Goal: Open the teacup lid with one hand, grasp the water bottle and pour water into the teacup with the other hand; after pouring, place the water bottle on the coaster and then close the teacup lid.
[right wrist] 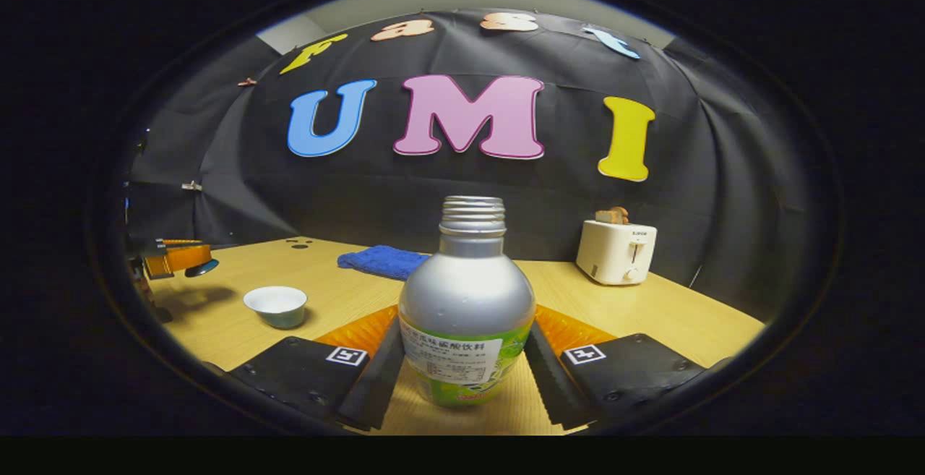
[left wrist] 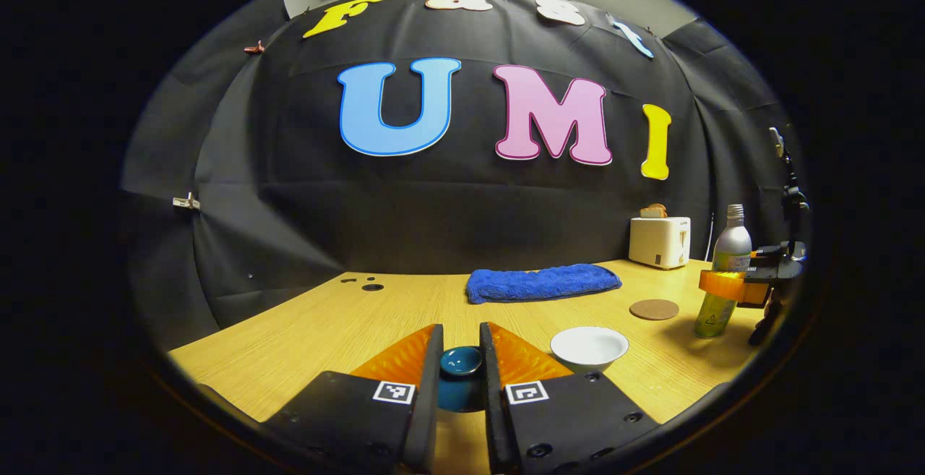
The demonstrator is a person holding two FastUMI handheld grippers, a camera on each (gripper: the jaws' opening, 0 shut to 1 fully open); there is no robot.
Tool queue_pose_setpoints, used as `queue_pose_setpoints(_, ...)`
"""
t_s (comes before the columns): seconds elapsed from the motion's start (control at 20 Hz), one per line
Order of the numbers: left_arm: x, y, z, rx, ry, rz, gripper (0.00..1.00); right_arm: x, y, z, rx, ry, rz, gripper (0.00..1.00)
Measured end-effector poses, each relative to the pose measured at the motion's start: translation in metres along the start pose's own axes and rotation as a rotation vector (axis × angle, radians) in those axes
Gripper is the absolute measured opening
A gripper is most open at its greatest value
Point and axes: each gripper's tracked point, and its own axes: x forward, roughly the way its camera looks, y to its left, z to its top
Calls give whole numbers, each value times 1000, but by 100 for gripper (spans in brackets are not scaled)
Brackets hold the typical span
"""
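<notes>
Left gripper (left wrist: 461, 359) is clamping the dark teal teacup lid (left wrist: 461, 361) between both fingers, holding it lifted clear of the cup. The white teacup (left wrist: 589, 347) is sitting uncovered just beside it, toward the tabletop's (left wrist: 325, 330) near edge, apparently empty inside.

Right gripper (right wrist: 462, 366) is closing both fingers on the water bottle (right wrist: 466, 309), silver-shouldered with a green label, cap off, threads bare. The bottle is standing upright; in the left gripper view its base seems to be resting on the wood near the right edge, though contact is hard to confirm.

The round cork coaster (left wrist: 654, 309) is lying bare between teacup and bottle. A blue towel (left wrist: 542, 283) is lying toward the back edge; a white toaster (right wrist: 616, 251) with bread is standing at the back right corner.

Progress, as judged: lid-off is done, bottle grasp is made. Remaining: pouring into the teacup, setting the bottle on the coaster, replacing the lid.
</notes>
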Motion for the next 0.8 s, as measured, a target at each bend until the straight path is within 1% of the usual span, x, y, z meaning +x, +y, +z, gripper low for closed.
queue_pose_setpoints(0.15,1,9,0,0,0,13,31,0,6,3,-119,-6,1,80)
queue_pose_setpoints(0.25,3,14,0,0,1,22,31,1,12,8,-167,-6,17,78)
queue_pose_setpoints(0.4,4,25,0,0,2,39,31,7,19,23,-276,-28,22,78)
queue_pose_setpoints(0.55,6,41,-1,0,3,65,31,19,32,38,-418,-53,35,78)
queue_pose_setpoints(0.6,8,46,0,-1,4,74,34,22,36,42,-466,-65,39,78)
queue_pose_setpoints(0.65,9,51,-1,-1,4,84,31,25,41,47,-517,-77,45,78)
queue_pose_setpoints(0.8,6,66,-2,-1,5,105,31,32,51,55,-692,-109,50,78)
